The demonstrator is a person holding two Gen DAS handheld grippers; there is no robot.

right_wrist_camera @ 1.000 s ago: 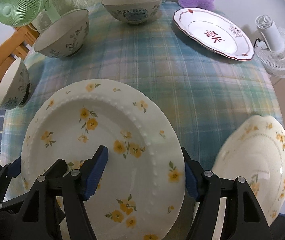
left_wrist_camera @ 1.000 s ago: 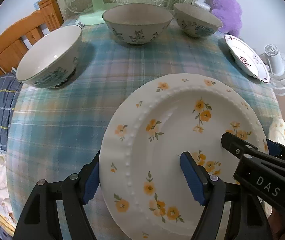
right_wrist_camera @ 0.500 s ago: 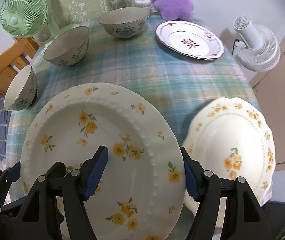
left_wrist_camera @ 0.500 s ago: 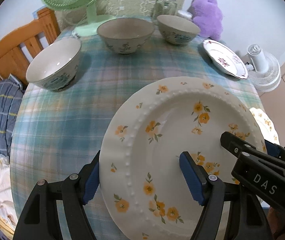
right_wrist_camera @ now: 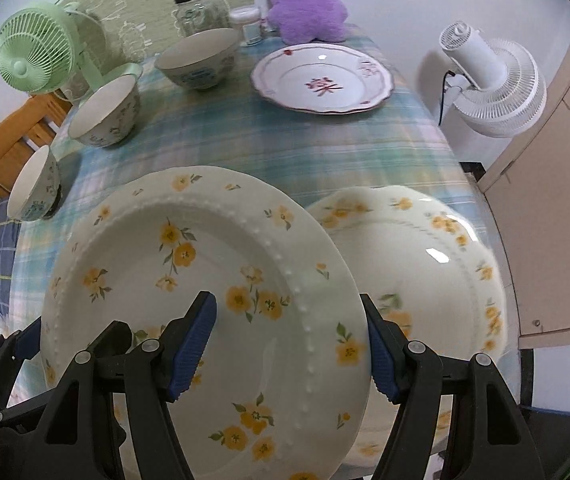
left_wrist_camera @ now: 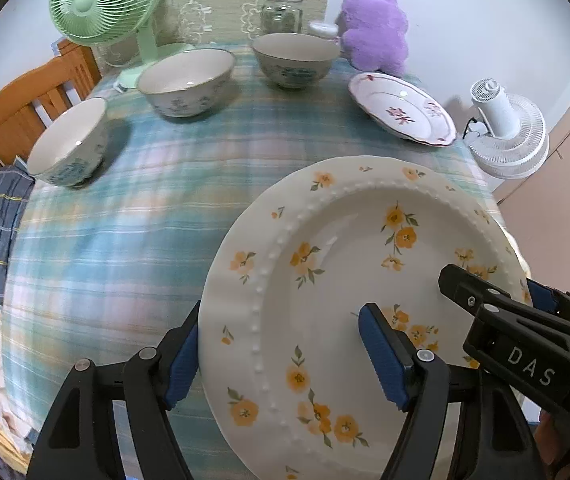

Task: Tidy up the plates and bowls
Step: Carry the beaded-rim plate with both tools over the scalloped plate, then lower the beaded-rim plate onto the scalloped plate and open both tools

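With both my left tongs point(left_wrist_camera: 281, 356) and right tongs point(right_wrist_camera: 291, 346) clenched on opposite rims of the yellow-flowered plate point(right_wrist_camera: 221, 280), I should keep it level toward the scalloped plate point(right_wrist_camera: 425, 264) just right.

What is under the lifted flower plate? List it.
Under the flower plate, held by the left gripper and right gripper, lies the plaid tablecloth. A second yellow-flowered plate shows partly beneath its right edge; the rest is covered.
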